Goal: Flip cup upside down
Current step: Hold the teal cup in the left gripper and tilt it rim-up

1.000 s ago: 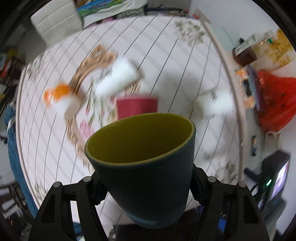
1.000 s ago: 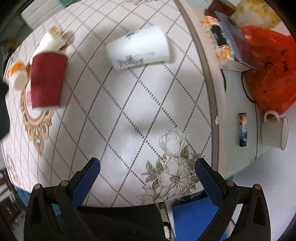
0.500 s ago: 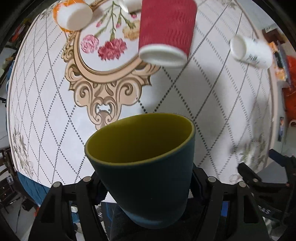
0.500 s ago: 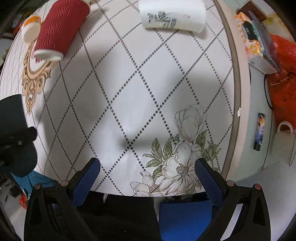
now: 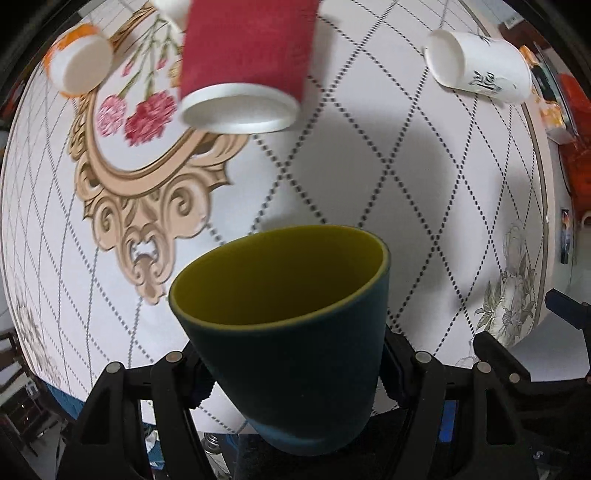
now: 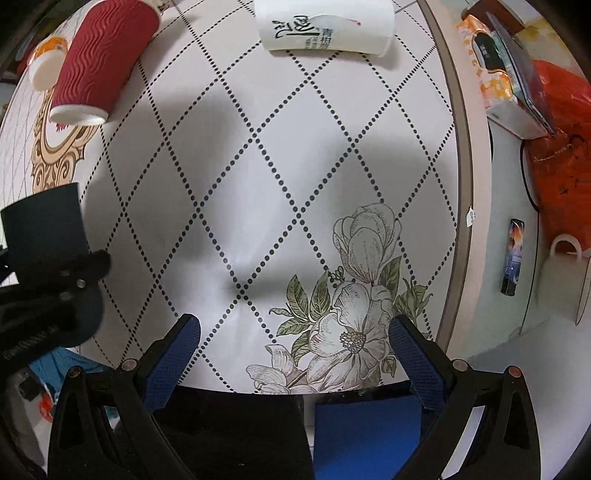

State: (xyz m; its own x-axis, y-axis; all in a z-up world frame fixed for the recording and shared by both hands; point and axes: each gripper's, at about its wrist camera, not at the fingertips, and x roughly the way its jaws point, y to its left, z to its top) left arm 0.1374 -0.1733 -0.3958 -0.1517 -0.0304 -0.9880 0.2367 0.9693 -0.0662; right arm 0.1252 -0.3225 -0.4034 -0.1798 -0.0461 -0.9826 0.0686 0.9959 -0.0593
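Note:
My left gripper (image 5: 291, 365) is shut on a dark teal cup (image 5: 291, 343) with a yellow-green inside. The cup's mouth points away from me, down toward the round table (image 5: 369, 155), and it hangs above the tabletop. The cup (image 6: 44, 229) and the left gripper (image 6: 55, 280) also show at the left edge of the right wrist view. My right gripper (image 6: 295, 354) is open and empty above the table's front edge, over a printed flower.
A red ribbed paper cup (image 5: 243, 62) stands mouth down on the table beyond the teal cup, also in the right wrist view (image 6: 99, 62). A white printed paper cup (image 6: 325, 26) lies on its side. An orange and white cup (image 5: 79, 62) sits at far left. Boxes and an orange bag (image 6: 554, 122) lie right.
My left gripper has tipped the teal cup forward and down toward the table and moved closer to the red cup. My right gripper has shifted slightly and stays open.

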